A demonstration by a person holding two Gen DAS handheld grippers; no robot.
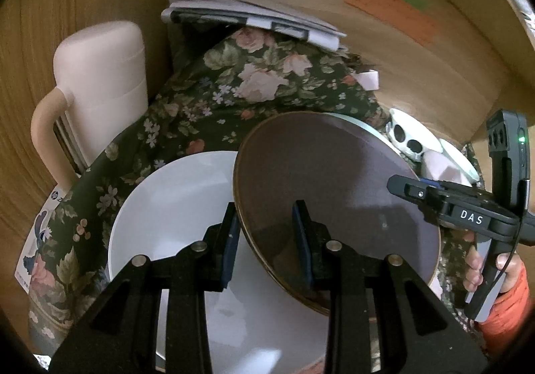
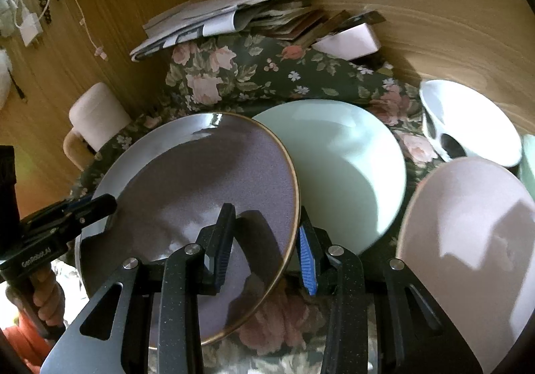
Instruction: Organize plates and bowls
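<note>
A purple plate with a gold rim (image 1: 337, 186) is held tilted between both grippers. My left gripper (image 1: 267, 240) straddles its left rim, one finger under and one over, jaws a plate's width apart. My right gripper (image 2: 265, 245) straddles its right rim (image 2: 200, 180) the same way. A white plate (image 1: 174, 206) lies below it on the floral cloth. A pale green plate (image 2: 347, 166) lies right of the purple one, partly under its rim. A pink plate (image 2: 468, 240) and a white bowl with dark spots (image 2: 468, 119) sit further right.
A floral cloth (image 1: 217, 96) covers the table. A pink-white jug with a handle (image 1: 100, 83) stands at the left. Papers and books (image 1: 247, 12) are piled at the back against wooden walls. A white box (image 2: 347, 39) lies at the back right.
</note>
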